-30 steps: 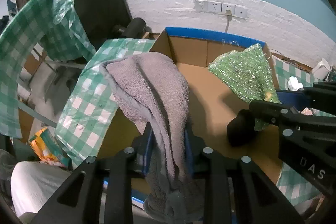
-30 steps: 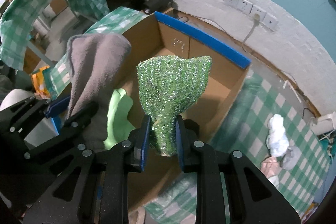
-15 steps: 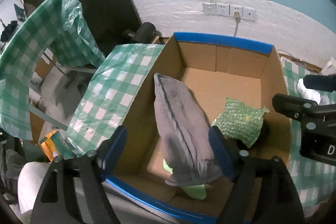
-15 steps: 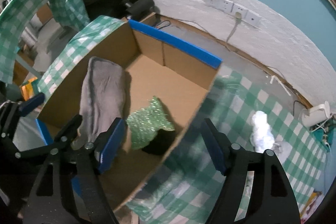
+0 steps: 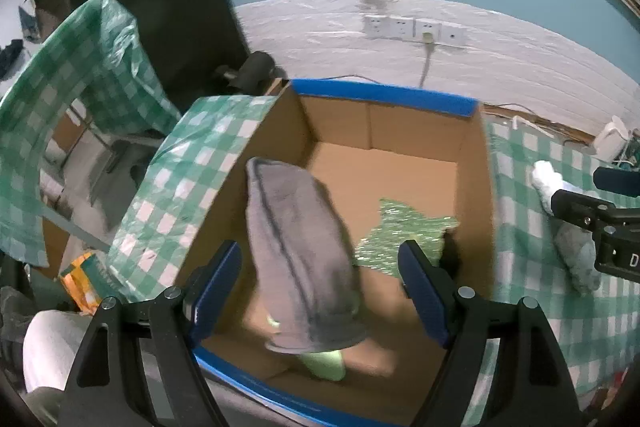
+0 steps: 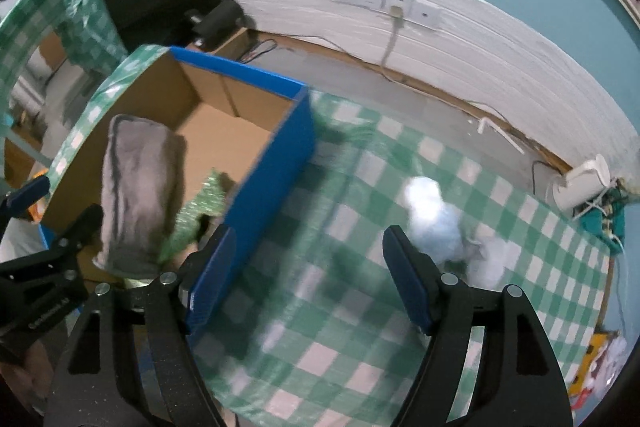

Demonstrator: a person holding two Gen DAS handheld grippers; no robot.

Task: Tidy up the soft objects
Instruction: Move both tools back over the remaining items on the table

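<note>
A grey towel (image 5: pixel 300 251) lies in the cardboard box (image 5: pixel 384 95) with blue-taped rims, against its left wall, over a pale green item (image 5: pixel 324 363). A sparkly green cloth (image 5: pixel 400 235) lies on the box floor to its right. My left gripper (image 5: pixel 320 291) is open and empty above the box. My right gripper (image 6: pixel 306 275) is open and empty over the green checked tablecloth (image 6: pixel 360 307), right of the box (image 6: pixel 276 163). The towel (image 6: pixel 136 187) and green cloth (image 6: pixel 196 211) show at the left of the right wrist view. A pale blue-white soft item (image 6: pixel 432 219) lies on the cloth ahead of the right gripper.
A grey soft item (image 5: pixel 576 255) and a white one (image 5: pixel 548 175) lie on the tablecloth right of the box. A white kettle (image 6: pixel 580 187) stands at the far right by the wall. Wall sockets (image 5: pixel 412 29) with a cord sit behind the box.
Both grippers opened and dropped the towel and the green cloth into the box. The right gripper then swung right, out over the tablecloth. The left gripper rose slightly.
</note>
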